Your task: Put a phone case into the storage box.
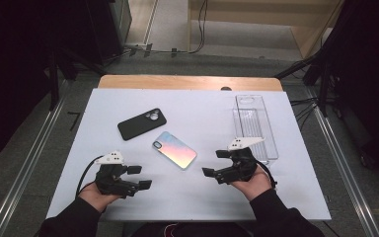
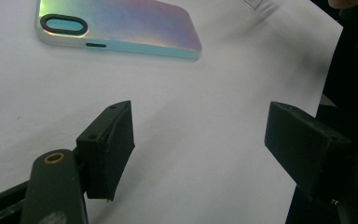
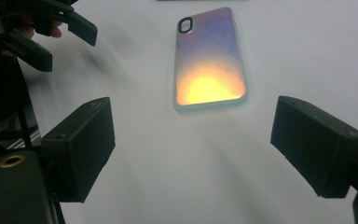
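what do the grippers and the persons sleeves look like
Both the left gripper and the right gripper are black, each with two blocky rectangular jaws. A grey three-cornered plate tops each, and a black cable loops from the left one. The person wears black long sleeves.

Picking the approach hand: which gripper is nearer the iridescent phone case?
Right, narrowly. The right gripper sits just right of the iridescent phone case, jaws open toward it. The left gripper sits lower left, slightly farther, also open.

No readable text, label, brand, number or sign on anything.
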Tool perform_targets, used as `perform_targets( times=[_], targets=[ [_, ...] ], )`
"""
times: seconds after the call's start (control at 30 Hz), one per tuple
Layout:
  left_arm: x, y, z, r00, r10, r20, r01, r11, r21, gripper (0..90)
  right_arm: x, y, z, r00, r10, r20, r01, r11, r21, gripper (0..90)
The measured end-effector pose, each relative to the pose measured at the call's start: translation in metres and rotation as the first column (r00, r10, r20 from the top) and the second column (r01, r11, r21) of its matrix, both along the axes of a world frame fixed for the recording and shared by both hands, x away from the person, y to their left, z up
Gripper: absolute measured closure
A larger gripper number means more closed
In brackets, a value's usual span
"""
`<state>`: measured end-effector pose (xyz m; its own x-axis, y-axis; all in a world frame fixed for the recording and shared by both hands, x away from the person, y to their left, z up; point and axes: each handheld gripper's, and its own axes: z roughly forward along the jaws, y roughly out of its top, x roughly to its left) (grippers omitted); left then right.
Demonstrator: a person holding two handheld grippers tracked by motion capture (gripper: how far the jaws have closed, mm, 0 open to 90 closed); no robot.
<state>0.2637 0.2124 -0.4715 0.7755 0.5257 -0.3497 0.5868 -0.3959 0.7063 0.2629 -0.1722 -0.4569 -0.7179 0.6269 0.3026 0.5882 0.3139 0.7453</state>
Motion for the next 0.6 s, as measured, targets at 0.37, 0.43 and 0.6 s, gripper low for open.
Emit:
perform_targets(
  times=[0.37, 0.43, 0.6],
  targets=[
    [0.0, 0.0, 0.0, 1.0, -0.001, -0.002, 0.001, 1.0, -0.001, 24.3, 0.015, 0.015, 0.004, 0.9999, 0.012, 0.0, -0.012, 1.0, 0.004, 11.8],
    [0.0, 0.0, 0.0, 1.0, -0.002, -0.002, 0.002, 1.0, -0.001, 24.3, 0.016, 0.016, 0.004, 0.9999, 0.012, 0.005, -0.012, 1.0, 0.002, 11.9],
    [0.0, 0.0, 0.0, 1.0, -0.004, -0.002, 0.004, 1.0, 0.002, 24.3, 0.023, 0.021, 0.004, 0.9999, 0.016, 0.001, -0.016, 1.0, 0.012, 11.2]
  ],
)
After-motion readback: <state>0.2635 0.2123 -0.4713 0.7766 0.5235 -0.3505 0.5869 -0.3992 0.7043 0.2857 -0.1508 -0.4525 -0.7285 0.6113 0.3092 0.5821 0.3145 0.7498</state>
